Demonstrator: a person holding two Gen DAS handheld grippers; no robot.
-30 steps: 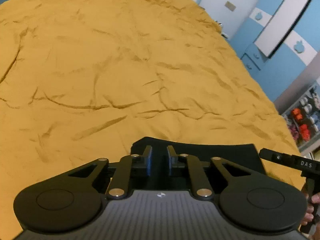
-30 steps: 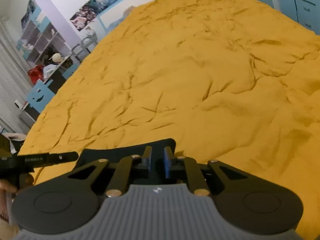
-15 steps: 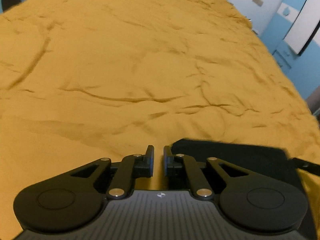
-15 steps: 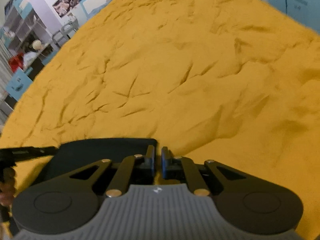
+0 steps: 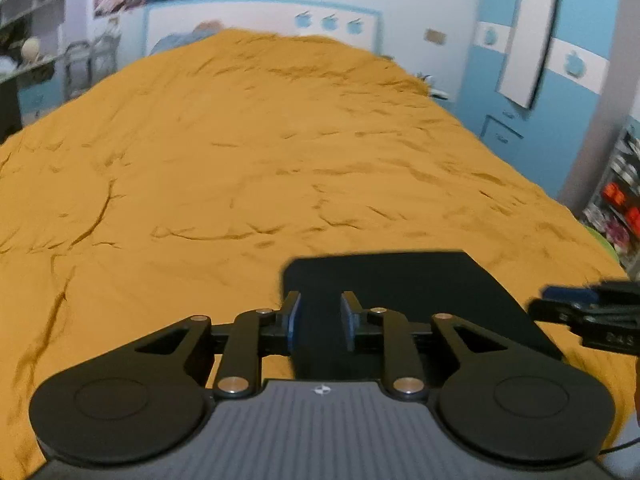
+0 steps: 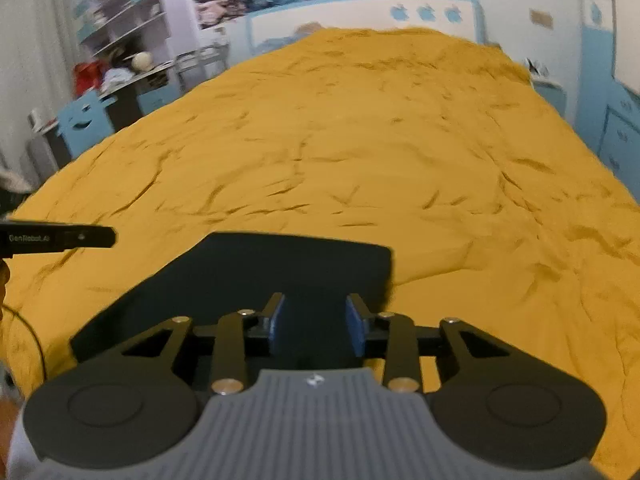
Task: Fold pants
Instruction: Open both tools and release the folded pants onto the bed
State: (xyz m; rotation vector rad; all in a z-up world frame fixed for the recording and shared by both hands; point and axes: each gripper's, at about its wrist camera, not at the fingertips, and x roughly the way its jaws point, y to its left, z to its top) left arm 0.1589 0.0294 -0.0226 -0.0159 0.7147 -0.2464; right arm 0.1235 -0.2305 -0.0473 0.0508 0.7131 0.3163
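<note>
Black pants, plain mustard-yellow bedspread, blue pads on black tongs

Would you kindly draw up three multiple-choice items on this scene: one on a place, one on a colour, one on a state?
1. Where do the folded pants lie?
A. on the near edge of the bed
B. on a shelf
C. on the floor

2. What colour is the bedspread?
A. blue
B. white
C. mustard yellow

3. How do the left tongs and right tongs stand?
A. both shut on the cloth
B. both open, holding nothing
C. one shut, one open

Key:
1 A, the dark rectangle rests flat on the bedspread just ahead of both tongs.
2 C, the cover is yellow-orange all over.
3 B, a clear gap shows between each pair of blue pads.
</note>
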